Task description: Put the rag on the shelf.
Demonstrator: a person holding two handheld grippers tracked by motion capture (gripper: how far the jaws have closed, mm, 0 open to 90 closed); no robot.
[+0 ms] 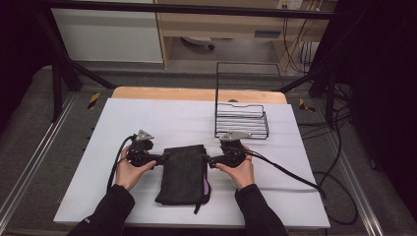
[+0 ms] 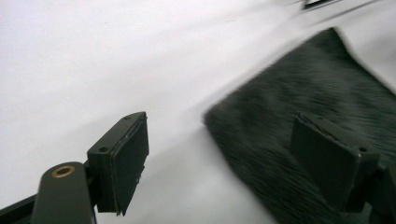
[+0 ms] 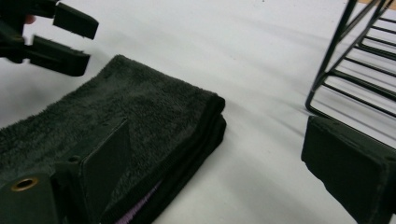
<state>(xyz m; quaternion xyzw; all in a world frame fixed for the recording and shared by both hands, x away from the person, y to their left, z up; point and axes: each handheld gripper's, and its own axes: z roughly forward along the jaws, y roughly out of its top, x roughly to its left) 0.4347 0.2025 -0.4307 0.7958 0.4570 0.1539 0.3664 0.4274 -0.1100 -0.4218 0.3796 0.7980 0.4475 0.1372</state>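
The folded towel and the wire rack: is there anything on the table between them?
No. Between the folded towel and the wire rack, the right gripper view shows bare white table.

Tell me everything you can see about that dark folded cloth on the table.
The folded towel is black or very dark grey, with a fuzzy terry pile. It is folded into a thick, flat, several-layered oblong. A purple strip peeks out along its right edge near the front, and a short dark tab hangs from its near edge. It lies flat on the white table cover, between the left tongs and the right tongs, both open at its far corners, not pinching it.
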